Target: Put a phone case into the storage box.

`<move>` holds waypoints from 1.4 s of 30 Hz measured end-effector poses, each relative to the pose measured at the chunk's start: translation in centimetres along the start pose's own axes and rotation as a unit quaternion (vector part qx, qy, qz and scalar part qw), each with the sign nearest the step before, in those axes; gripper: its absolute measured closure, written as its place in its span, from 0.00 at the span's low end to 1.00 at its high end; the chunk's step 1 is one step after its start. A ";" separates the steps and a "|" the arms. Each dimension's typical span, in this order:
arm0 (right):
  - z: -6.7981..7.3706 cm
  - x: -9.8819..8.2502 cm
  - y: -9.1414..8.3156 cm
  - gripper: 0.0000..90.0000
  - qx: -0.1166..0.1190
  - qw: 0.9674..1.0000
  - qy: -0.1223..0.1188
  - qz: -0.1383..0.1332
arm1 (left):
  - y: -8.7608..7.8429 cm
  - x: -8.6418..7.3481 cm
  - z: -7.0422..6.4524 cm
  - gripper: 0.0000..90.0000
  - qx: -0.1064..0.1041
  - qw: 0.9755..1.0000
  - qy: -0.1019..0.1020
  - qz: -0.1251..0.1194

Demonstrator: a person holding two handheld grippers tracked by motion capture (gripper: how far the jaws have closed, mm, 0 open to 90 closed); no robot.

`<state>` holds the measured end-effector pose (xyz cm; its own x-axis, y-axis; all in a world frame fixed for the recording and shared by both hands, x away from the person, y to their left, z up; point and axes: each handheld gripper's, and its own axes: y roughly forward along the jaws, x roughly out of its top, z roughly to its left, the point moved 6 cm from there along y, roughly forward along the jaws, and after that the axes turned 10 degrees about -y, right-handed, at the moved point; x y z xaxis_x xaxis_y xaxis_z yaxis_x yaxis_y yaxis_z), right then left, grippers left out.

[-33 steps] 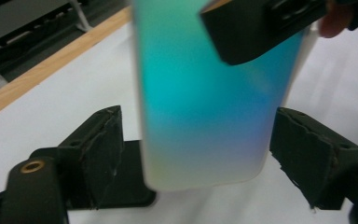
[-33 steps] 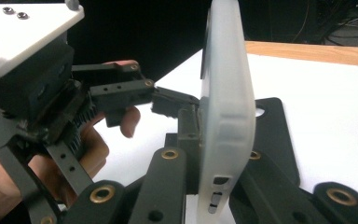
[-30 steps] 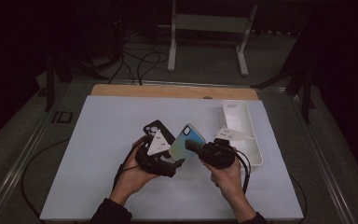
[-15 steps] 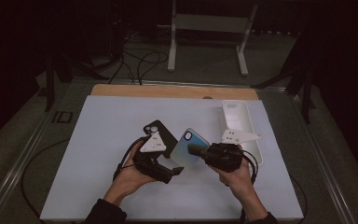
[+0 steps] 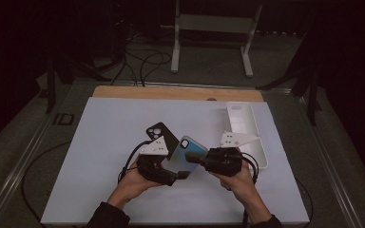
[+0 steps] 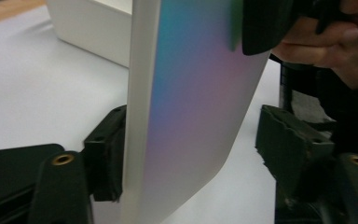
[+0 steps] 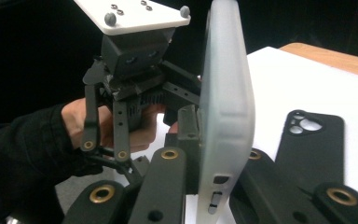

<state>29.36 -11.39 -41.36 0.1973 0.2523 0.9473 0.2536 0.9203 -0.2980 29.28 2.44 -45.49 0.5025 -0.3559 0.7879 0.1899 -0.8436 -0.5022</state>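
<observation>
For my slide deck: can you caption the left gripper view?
Iridescent phone case stands on edge between the left claw pads, its top pinched by the right claw, above a white table.

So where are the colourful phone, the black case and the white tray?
Phone [image 5: 193, 148]: high view, on its blue-tinted back.
Black case [image 7: 311, 147]: right gripper view, middle of its back, below the camera cutout.
White tray [image 5: 255, 124]: high view, on its right rim.
</observation>
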 end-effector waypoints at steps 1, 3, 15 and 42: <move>-0.1 -0.1 0.0 0.96 0.003 1.000 0.000 -0.003 | 0.0 -0.1 0.0 0.37 -0.001 1.000 0.001 0.002; -0.2 -0.2 -0.1 0.96 0.006 1.000 0.001 -0.004 | 0.0 -0.3 0.0 0.45 -0.003 1.000 0.004 0.001; -1.0 -0.3 -1.1 0.66 -0.005 1.000 -0.004 0.003 | -0.1 -0.5 -0.5 0.85 -0.030 0.999 0.017 -0.013; -1.6 0.1 -1.0 0.11 -0.129 0.991 0.025 0.011 | 0.3 -0.4 0.4 0.90 0.105 0.994 0.014 -0.032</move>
<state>30.68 -12.76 -41.16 0.2513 0.2501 0.9351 0.4818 0.8056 -0.3449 29.44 2.52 -46.12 0.4614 -0.3179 0.8283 0.3932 -0.7637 -0.5121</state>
